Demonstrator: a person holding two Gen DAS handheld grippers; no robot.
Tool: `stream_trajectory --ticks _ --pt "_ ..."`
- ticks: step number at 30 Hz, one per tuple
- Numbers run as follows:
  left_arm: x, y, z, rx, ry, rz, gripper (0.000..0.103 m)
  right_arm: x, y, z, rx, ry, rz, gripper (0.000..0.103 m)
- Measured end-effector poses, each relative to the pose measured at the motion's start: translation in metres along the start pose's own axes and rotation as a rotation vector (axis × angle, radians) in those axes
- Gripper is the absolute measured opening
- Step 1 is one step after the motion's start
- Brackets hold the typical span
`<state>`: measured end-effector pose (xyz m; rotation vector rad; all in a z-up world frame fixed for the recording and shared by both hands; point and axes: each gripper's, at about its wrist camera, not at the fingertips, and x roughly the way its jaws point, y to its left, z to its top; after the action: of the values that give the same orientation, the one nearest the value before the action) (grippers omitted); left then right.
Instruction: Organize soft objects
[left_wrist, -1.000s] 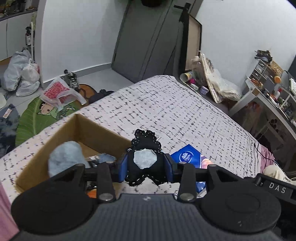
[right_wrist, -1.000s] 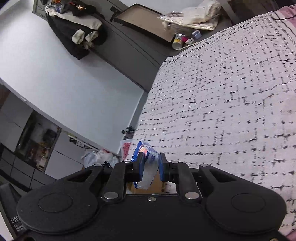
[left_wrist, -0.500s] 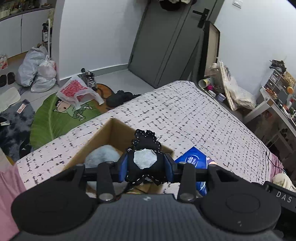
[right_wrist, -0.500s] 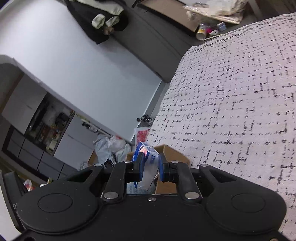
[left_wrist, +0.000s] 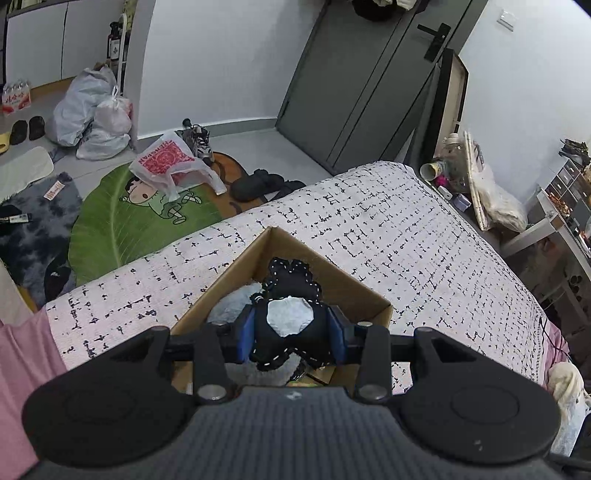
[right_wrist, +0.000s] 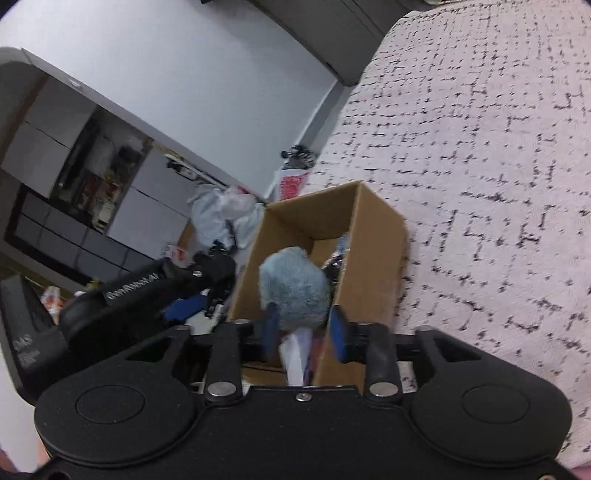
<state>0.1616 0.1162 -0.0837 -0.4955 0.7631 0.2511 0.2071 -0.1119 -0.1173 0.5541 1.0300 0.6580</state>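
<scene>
Two tongs over the cardboard box (left_wrist: 364, 301) on the bed (left_wrist: 424, 251). Judgement: bring the black plush toy (left_wrist: 291, 325) fully over the box opening before release. Left tongs (left_wrist: 291, 332) pinch the toy. Right tongs (right_wrist: 304, 330) have just been opening, now spread; white packet (right_wrist: 295, 356) slipping between them into the box, beside the blue fuzzy ball (right_wrist: 293, 286).

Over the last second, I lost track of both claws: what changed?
The right claw came over the box, and its jaws have just been opening, letting the tissue pack drop between them. The left claw moved over the box too. It stays shut on the black toy.
</scene>
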Motion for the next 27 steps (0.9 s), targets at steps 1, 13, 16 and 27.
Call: stream_trajectory --ticks 1,13,16,27 --pt "0.002 0.001 0.001 0.001 0.002 -0.003 0.040 0.000 -0.001 0.000 0.004 -0.002 -0.006 0.043" --pt "0.025 -0.010 0.010 -0.004 0.022 -0.042 0.044 0.002 -0.013 0.008 0.014 -0.020 -0.046 0.043" --pt "0.030 -0.011 0.012 -0.038 0.014 -0.047 0.056 0.001 -0.017 0.010 0.027 -0.030 -0.056 0.043" --pt "0.028 -0.012 0.013 -0.033 0.038 0.015 0.074 -0.008 -0.025 0.018 0.052 -0.065 -0.079 0.043"
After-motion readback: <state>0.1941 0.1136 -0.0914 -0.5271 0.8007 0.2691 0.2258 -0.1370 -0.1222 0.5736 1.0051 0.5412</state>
